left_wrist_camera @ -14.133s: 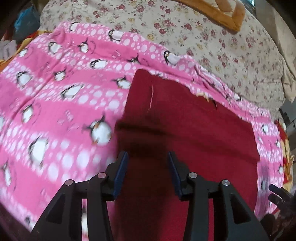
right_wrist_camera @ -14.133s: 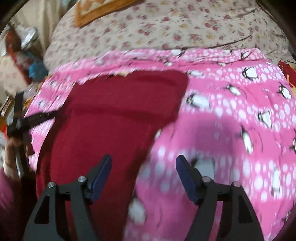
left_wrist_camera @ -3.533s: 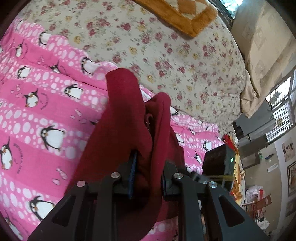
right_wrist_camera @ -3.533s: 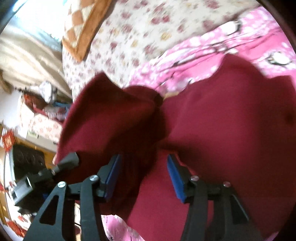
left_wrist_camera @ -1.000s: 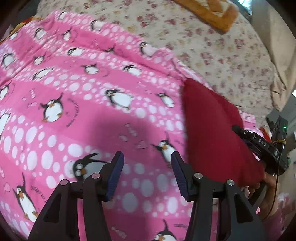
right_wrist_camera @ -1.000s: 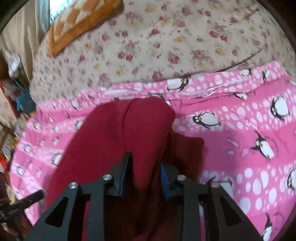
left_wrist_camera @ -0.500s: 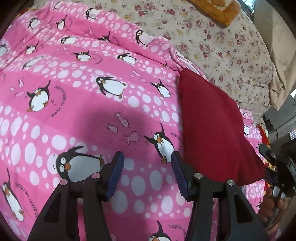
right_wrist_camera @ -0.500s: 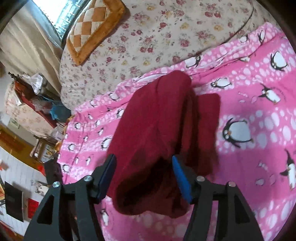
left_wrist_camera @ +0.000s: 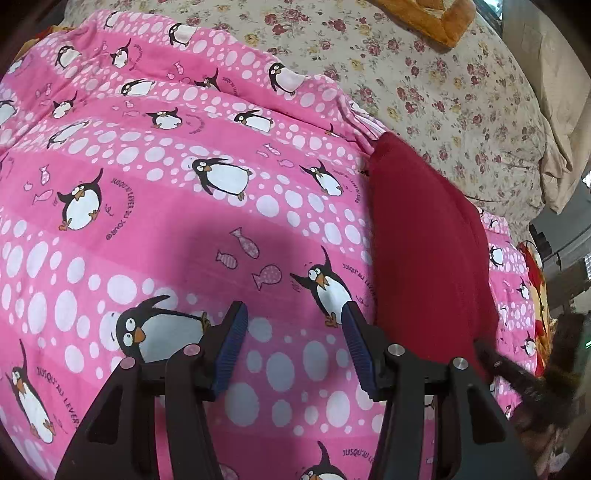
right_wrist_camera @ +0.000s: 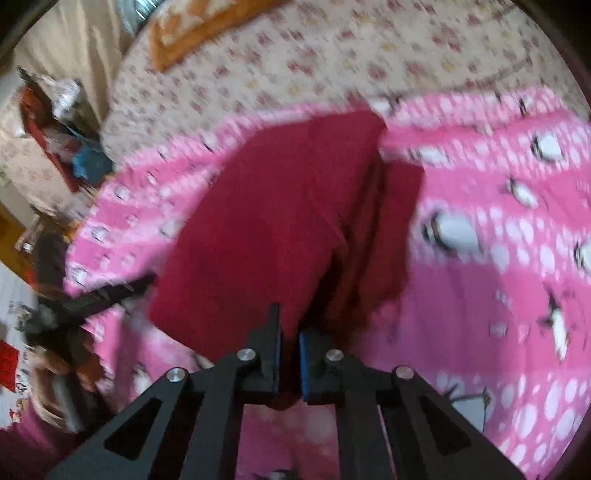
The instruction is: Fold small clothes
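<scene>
A dark red cloth (left_wrist_camera: 424, 251) lies folded into a long strip on the pink penguin blanket (left_wrist_camera: 147, 221), to the right of my left gripper (left_wrist_camera: 293, 314). That gripper is open over bare blanket with nothing between its fingers. In the blurred right wrist view, the red cloth (right_wrist_camera: 280, 221) lies ahead with a second layer showing along its right side. My right gripper (right_wrist_camera: 289, 332) sits at the cloth's near edge, its jaws drawn almost together with dark red fabric showing in the thin gap. The other gripper (right_wrist_camera: 92, 295) appears as a dark blur at the left.
A floral sheet (left_wrist_camera: 424, 74) covers the bed beyond the blanket, with an orange cushion (left_wrist_camera: 424, 18) at the far edge. Household clutter (right_wrist_camera: 55, 122) stands off the bed's left side. A person's hand holds the blurred right gripper (left_wrist_camera: 517, 376) at the lower right.
My right gripper let go of the folded cloth, spread wide, then drew shut at the cloth's near edge while moving. The left gripper stayed open in about the same place.
</scene>
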`<state>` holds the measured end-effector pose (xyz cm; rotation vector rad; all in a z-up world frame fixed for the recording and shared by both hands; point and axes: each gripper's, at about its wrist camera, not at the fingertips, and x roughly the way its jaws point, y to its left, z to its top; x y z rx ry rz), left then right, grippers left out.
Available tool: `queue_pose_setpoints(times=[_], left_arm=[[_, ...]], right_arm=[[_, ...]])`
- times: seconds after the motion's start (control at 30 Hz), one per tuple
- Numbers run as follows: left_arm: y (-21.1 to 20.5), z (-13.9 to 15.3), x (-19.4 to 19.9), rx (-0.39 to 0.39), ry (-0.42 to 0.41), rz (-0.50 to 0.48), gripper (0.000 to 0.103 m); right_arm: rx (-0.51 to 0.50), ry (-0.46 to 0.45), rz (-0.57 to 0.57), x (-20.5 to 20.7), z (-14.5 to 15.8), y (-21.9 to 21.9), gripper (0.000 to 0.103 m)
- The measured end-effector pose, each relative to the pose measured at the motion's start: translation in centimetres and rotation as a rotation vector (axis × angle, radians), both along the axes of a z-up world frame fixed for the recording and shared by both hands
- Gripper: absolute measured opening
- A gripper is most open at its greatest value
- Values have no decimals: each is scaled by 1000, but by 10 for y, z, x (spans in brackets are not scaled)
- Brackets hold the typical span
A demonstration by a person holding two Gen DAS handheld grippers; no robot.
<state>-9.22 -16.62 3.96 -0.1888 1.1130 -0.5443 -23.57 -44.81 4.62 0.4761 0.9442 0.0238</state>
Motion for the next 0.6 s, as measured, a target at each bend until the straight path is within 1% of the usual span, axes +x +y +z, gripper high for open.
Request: queue_pose_setpoints(times=[0.03,0.07,0.2,0.23,0.27,0.3,0.33,0.37,0.4,0.47,0.6], left_arm=[[0,0,0,1,-2,-1,32],[0,0,-1,3,-4,-2,32],[-1,0,0,3,-4,3,32],[-1,0,0,3,-6,2,32],[-1,1,-1,3,-9,0,32],[-1,1,-1,4,-11,0,32],[-1,1,-2,5,-12,0,32],[-1,1,-2,6,-12,0,32],[-1,1,-2,6,-12,0,32],[-1,1,-2,7,-11,1,32],[-2,1,-2,6,-15,0,32]], right_arm=[[28,-7,-14,-4,-7,-3,6],[36,-16,-18,-6,-7,-5,6],[46,-23,-12,-10,1,-7,7],[61,-22,-15,-12,3,-9,8],[85,-28,-24,-14,5,-11,14],[116,-38,-39,-15,7,-14,24],[157,-54,-58,-18,11,-19,32],[163,-63,-72,-21,15,-23,50],[154,-77,-85,-22,20,-24,55],[119,-105,-101,-24,30,-28,55],[103,-127,-121,-22,40,-33,55]])
